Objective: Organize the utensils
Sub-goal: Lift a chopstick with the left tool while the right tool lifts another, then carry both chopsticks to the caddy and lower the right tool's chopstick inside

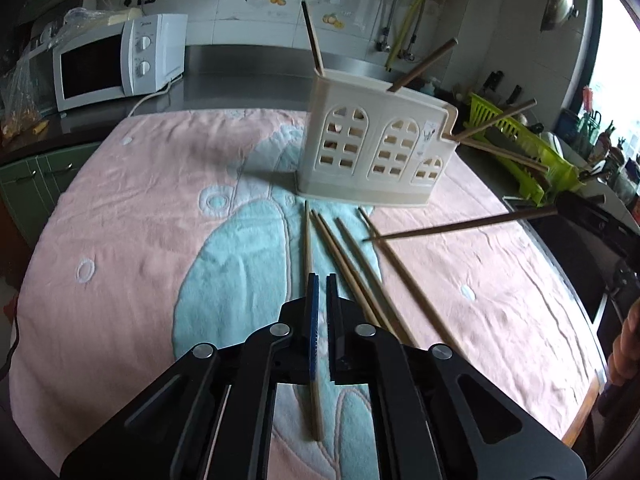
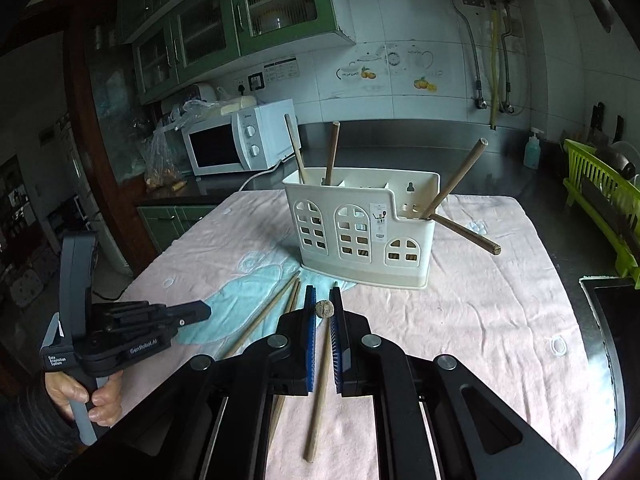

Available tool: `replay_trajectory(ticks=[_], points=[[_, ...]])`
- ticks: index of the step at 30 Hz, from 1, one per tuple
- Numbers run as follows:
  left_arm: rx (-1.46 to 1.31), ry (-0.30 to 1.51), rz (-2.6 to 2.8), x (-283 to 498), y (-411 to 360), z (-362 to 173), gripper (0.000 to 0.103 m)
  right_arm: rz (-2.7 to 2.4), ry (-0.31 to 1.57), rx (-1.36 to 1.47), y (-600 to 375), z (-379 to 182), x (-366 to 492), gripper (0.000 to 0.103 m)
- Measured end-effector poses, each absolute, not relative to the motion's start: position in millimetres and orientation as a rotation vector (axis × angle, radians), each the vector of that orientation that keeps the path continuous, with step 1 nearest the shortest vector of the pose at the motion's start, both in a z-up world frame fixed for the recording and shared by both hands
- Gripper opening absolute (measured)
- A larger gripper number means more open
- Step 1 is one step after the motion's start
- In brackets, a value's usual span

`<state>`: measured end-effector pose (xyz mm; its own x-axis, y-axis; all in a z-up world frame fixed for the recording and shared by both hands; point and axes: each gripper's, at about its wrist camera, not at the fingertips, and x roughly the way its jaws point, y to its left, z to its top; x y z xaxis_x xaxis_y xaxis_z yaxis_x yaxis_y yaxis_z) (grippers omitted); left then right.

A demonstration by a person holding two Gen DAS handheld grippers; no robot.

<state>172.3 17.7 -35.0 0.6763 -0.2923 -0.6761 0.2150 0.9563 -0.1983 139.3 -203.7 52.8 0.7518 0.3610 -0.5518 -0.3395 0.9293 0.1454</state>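
Note:
A cream utensil holder (image 1: 376, 152) with arched cut-outs stands on the pink and blue towel (image 1: 140, 220); it also shows in the right wrist view (image 2: 360, 232). Chopsticks stick out of its compartments. Several wooden chopsticks (image 1: 352, 264) lie loose on the towel in front of it. My left gripper (image 1: 320, 280) hovers low over them, jaws nearly closed with nothing between them. My right gripper (image 2: 324, 296) is shut on a chopstick (image 2: 324, 310), seen end-on between the pads; from the left wrist view that chopstick (image 1: 460, 226) hangs in the air, pointing left.
A white microwave (image 1: 116, 60) stands at the back left on the dark counter. A green dish rack (image 1: 524, 148) sits at the right beyond the towel's edge. A soap bottle (image 2: 532, 152) stands by the wall.

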Motion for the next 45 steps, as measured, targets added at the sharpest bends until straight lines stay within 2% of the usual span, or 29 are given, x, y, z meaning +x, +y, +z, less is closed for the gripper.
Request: replay_trajectory(ticks=[4,11,17,20,24,31,40,45], points=[[-0.102,0.836,-0.297,165,14,-55,0.024,0.384,0.606,0.045,-205,54,140,0.007],[-0.073,0.901,-0.270,157,6,-80,0.025,0.389,0.602,0.042,-204,53,141,0.007],[-0.018,0.902,-0.229,153,1,-90,0.021,0.388,0.601,0.038,-204,54,141,0.007],[-0.019,0.905,-0.217,155,1,-88,0.005,0.390,0.599,0.040,-204,54,140,0.007],[-0.036,0.873,-0.222,156,7,-73,0.005,0.395,0.589,0.032,-202,59,139,0.007],[-0.098,0.712,-0.231,160,26,-18,0.005,0.404,0.571,0.027,-200,71,141,0.007],[-0.111,0.548,-0.231,189,27,23,0.005,0.419,0.556,0.038,-207,100,156,0.007],[-0.092,0.538,-0.248,203,21,38,0.005,0.423,0.553,0.037,-216,122,165,0.007]])
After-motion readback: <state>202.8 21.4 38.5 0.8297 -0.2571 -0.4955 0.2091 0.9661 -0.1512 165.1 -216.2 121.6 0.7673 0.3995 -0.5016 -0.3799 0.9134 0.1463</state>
